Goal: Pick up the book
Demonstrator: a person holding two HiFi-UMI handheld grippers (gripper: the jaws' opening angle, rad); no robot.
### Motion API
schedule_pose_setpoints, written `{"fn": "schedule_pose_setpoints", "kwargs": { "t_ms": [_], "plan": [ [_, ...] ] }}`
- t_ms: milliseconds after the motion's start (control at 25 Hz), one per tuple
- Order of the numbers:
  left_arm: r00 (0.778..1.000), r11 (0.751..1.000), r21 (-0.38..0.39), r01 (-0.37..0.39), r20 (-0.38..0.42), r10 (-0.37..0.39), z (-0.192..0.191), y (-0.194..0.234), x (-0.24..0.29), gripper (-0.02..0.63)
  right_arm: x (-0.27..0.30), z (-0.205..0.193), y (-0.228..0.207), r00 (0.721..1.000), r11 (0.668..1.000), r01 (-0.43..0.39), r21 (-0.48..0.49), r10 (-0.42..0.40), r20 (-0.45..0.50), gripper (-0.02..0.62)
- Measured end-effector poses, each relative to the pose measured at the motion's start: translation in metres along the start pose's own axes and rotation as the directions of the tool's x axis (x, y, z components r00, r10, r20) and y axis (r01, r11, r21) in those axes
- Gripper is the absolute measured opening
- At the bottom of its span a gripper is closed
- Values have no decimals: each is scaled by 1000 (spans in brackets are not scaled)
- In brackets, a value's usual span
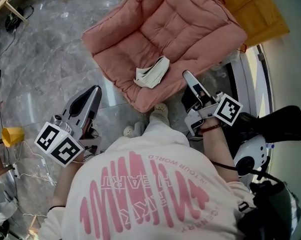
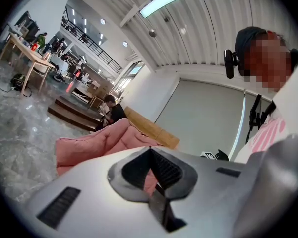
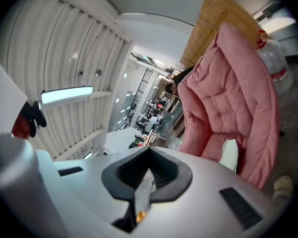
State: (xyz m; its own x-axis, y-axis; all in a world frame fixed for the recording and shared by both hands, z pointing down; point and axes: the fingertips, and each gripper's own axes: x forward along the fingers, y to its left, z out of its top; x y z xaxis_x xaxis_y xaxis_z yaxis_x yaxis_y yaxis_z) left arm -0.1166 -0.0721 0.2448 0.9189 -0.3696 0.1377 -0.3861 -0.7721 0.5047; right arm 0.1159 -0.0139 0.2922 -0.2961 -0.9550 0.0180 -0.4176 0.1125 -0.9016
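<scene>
The book (image 1: 153, 73) is white and floppy; it lies open near the front edge of a pink padded chair (image 1: 190, 29). In the right gripper view the book (image 3: 229, 155) shows as a white strip against the chair's cushion (image 3: 228, 98). My left gripper (image 1: 94, 89) hangs over the floor to the left of the chair, its jaws shut on nothing. My right gripper (image 1: 187, 75) sits just right of the book by the chair's front corner, also shut and empty. The left gripper view looks level past the shut left gripper (image 2: 149, 149) at the chair (image 2: 96, 145).
My feet in pale slippers (image 1: 162, 111) stand in front of the chair on a grey marble floor. A yellow cup (image 1: 12, 135) and cables lie at the left. A wooden panel (image 1: 255, 9) stands behind the chair, and a water bottle (image 3: 275, 58) beside it.
</scene>
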Motion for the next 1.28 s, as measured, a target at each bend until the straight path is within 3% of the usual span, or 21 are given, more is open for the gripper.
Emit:
{"fn": "schedule_pose_setpoints", "kwargs": {
  "t_ms": [120, 360, 520, 640, 840, 960, 1120, 1200, 1280],
  "plan": [
    [999, 999, -3, -35, 10, 35, 1, 0, 6, 8, 8, 13, -4, 998, 999, -39, 19, 40, -41, 5],
    [991, 992, -14, -126, 45, 127, 5, 9, 23, 8, 40, 30, -22, 985, 995, -51, -82, 37, -170, 5],
    [947, 952, -10, -305, 104, 305, 9, 34, 40, 8, 59, 46, -52, 971, 987, -25, -156, -13, -240, 5],
    [911, 918, -30, -396, 116, 396, 3, 48, 52, 8, 69, 56, -66, 946, 956, -63, -286, -34, -323, 5],
    [877, 875, 59, -480, 17, 480, -25, 59, 91, 8, 90, 56, -85, 842, 881, -219, -418, -45, -537, 8],
    [861, 860, 88, -502, -36, 507, -41, 65, 116, 15, 103, 52, -101, 766, 836, -299, -460, -77, -638, 28],
    [832, 840, 132, -527, -123, 541, -69, 74, 146, 15, 118, 40, -119, 660, 801, -392, -452, -98, -745, 154],
    [818, 837, 169, -520, -185, 545, -89, 78, 161, 31, 121, 30, -132, 588, 777, -443, -447, -124, -799, 211],
    [811, 854, 194, -482, -270, 519, -112, 80, 179, 81, 120, 20, -149, 503, 721, -518, -461, -178, -845, 269]
  ]
}}
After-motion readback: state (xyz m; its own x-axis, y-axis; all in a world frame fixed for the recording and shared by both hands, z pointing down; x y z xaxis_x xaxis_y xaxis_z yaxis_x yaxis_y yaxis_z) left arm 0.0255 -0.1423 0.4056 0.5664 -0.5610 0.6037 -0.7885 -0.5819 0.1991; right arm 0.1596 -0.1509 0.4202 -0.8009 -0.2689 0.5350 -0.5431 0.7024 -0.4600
